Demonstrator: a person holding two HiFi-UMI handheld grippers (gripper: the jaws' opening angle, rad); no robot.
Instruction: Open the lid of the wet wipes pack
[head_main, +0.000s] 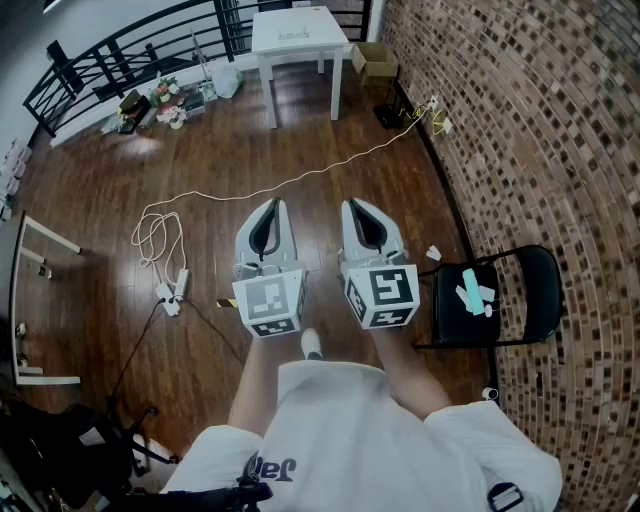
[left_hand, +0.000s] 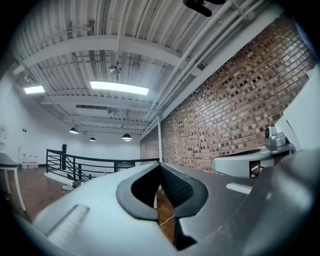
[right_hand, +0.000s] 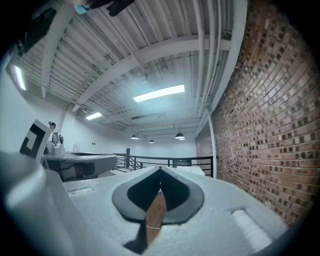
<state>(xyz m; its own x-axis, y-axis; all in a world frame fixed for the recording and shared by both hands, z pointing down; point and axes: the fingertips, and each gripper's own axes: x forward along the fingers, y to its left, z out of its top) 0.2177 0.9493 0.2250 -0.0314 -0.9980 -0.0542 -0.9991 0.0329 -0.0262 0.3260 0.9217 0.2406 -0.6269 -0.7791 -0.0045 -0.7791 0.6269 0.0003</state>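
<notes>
The wet wipes pack (head_main: 474, 293), teal and white, lies on the seat of a black folding chair (head_main: 540, 290) by the brick wall, to the right of both grippers. My left gripper (head_main: 270, 204) and my right gripper (head_main: 355, 205) are held level, side by side above the wooden floor, and point away from me. Neither one is near the pack. In the left gripper view the left gripper (left_hand: 160, 163) has its tips together with nothing between them. The right gripper (right_hand: 160, 170) in its own view is likewise shut and empty. Neither gripper view shows the pack.
A brick wall (head_main: 560, 150) runs along the right. A white table (head_main: 297, 35) and a cardboard box (head_main: 374, 60) stand far ahead. A white cable (head_main: 300, 180) crosses the floor to a power strip (head_main: 170, 295). A black railing (head_main: 120, 55) bounds the far left.
</notes>
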